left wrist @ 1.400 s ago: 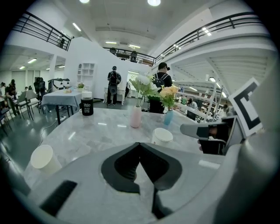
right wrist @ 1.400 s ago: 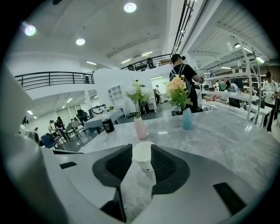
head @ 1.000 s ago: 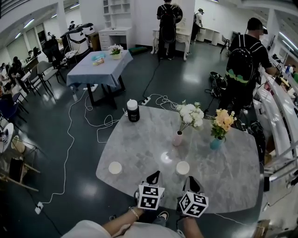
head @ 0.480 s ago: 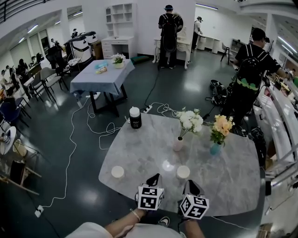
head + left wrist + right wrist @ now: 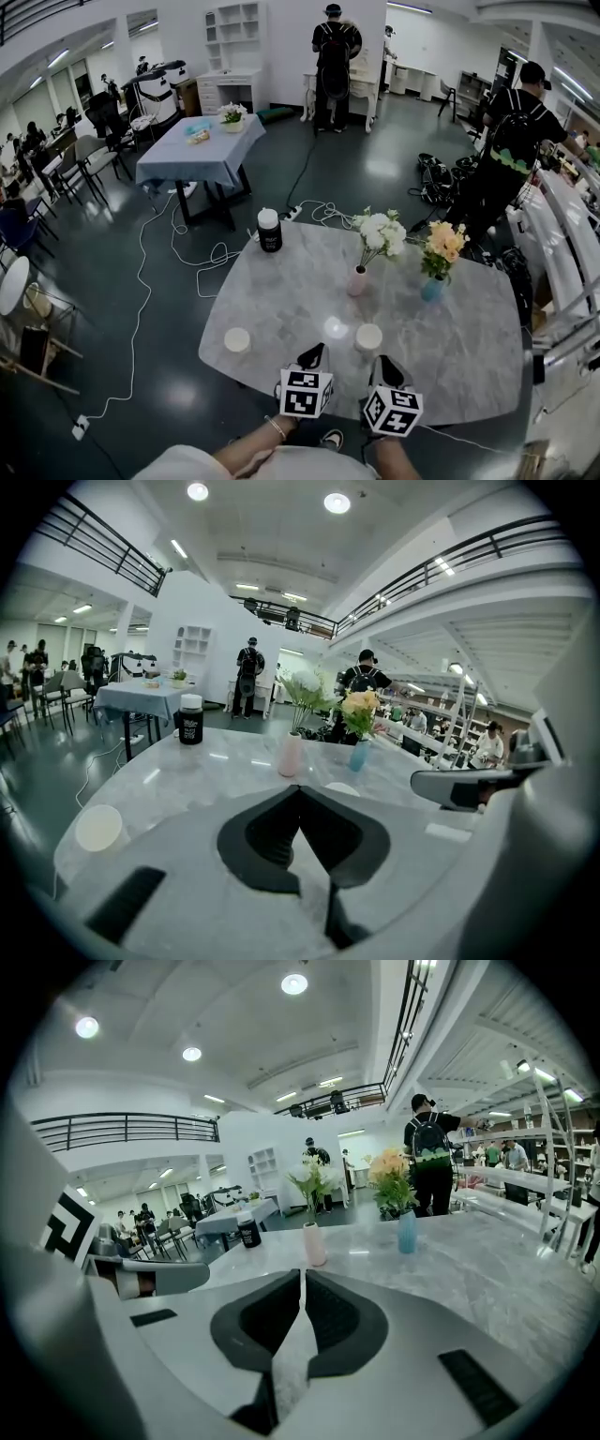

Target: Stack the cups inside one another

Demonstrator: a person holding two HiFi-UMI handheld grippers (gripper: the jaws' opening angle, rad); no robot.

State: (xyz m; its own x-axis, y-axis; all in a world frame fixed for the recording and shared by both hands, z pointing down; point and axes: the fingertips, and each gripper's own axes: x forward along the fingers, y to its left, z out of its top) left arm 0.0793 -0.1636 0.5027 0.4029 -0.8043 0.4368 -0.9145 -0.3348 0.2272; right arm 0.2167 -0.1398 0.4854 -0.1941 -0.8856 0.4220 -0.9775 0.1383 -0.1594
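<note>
Currently, left gripper (image 5: pixel 315 352): jaws together, empty
Right gripper (image 5: pixel 386 364): jaws together, empty
Left cup (image 5: pixel 236 339): near marble table (image 5: pixel 469 347) edge
Right cup (image 5: pixel 368 337): just beyond right gripper

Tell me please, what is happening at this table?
A person holds a claw in each hand at the near edge of the table. The left claw and the right claw are both shut and empty. One cup stands just ahead of the right claw, the other cup apart, off to the left. Nothing is stacked yet.
</note>
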